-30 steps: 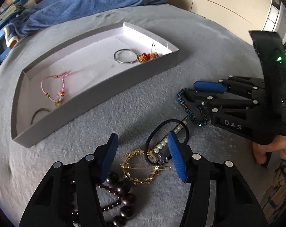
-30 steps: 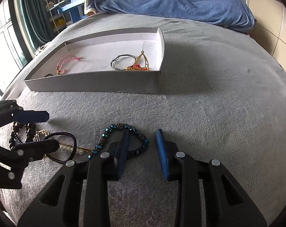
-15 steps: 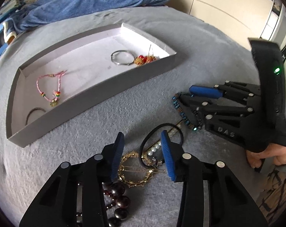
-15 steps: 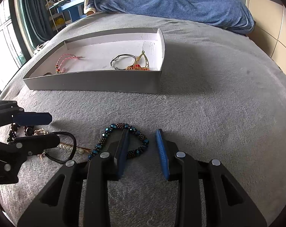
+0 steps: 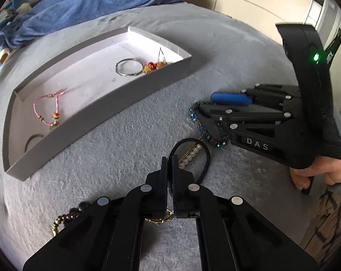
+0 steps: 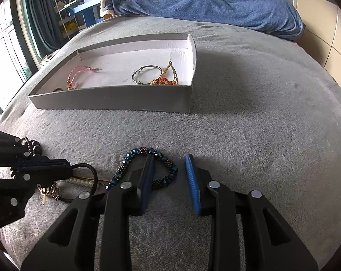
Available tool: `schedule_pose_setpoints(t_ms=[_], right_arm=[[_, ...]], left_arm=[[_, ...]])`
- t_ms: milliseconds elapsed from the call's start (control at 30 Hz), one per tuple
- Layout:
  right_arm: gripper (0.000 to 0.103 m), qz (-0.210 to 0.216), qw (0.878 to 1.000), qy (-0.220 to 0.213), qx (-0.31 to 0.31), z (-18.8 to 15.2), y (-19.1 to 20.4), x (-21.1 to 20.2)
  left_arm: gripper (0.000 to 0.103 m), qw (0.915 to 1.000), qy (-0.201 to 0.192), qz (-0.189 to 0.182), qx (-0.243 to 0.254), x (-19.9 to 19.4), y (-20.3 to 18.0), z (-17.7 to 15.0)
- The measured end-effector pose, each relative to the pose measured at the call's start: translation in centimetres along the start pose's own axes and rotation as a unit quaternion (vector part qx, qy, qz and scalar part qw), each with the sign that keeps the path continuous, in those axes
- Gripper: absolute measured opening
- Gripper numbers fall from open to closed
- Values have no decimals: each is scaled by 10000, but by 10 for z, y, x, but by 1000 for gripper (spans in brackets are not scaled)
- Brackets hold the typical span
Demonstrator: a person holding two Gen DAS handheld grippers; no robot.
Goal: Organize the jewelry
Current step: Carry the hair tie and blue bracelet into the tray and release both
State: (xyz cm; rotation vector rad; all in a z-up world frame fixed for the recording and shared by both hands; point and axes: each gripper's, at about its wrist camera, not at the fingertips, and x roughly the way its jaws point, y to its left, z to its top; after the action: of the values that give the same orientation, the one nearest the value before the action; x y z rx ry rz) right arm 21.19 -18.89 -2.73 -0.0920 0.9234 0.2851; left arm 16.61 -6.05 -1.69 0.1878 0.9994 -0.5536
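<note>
While the grey blanket (image 6: 249, 135) carries most of the loose pieces, the shallow grey tray (image 6: 116, 100) with its white floor already holds several: a pink cord bracelet (image 5: 47, 108) toward its left end, a silver ring bangle (image 5: 128, 67) toward the right, and just beside the bangle a gold ornament with red beads (image 6: 167, 78). A dark loop (image 5: 34, 139) lies at the tray's near left corner, though the wall hides too much of it to say what it is. On the blanket in front of the tray, the left gripper (image 5: 169, 158) is pressed nearly together on the rim of a black hair tie (image 5: 205, 158), its fingers level with the fabric and pointing toward the tray. A pearl hairpin (image 5: 192, 154) lies inside the tie's loop, a gold hoop piece (image 5: 158, 220) shows under the gripper body, and a dark beaded bracelet (image 5: 66, 215) lies to its left. The right gripper (image 6: 169, 168) rests low on the blanket with its fingers apart, one blue pad (image 6: 148, 180) inside the ring of a blue beaded bracelet (image 6: 134, 155) and the other outside it. A bare hand (image 5: 314, 174) grips its handle, and a blue cover (image 6: 215, 6) is bunched beyond the tray.
</note>
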Motion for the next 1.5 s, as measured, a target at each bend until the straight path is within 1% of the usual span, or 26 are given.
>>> schedule_pose_setpoints(t_ms=[67, 100, 367, 667, 833, 1100, 1300, 1500], right_arm=[[15, 82, 10000, 8, 44, 2, -1, -1], [7, 112, 9999, 9, 60, 3, -1, -2], [7, 273, 9988, -192, 370, 14, -11, -15], [7, 458, 9962, -498, 542, 25, -12, -36], [7, 534, 9953, -696, 416, 34, -2, -51], [7, 694, 9917, -1068, 179, 61, 13, -76], [7, 897, 9882, -1239, 47, 89, 20, -83], [7, 1018, 9860, -1284, -315, 116, 42, -77]], left_arm=[[4, 9999, -90, -73, -60, -5, 2, 2], [4, 9997, -156, -125, -101, -9, 2, 4], [4, 9967, -625, -305, -417, -39, 16, 15], [4, 9928, -967, -107, -696, -61, 43, 28], [4, 9903, -1072, 78, -875, -72, 65, 33], [4, 9880, -1153, 311, -980, -87, 91, 45], [4, 9862, -1168, 390, -1109, -83, 108, 61], [4, 9838, -1144, 503, -1283, -72, 130, 74]])
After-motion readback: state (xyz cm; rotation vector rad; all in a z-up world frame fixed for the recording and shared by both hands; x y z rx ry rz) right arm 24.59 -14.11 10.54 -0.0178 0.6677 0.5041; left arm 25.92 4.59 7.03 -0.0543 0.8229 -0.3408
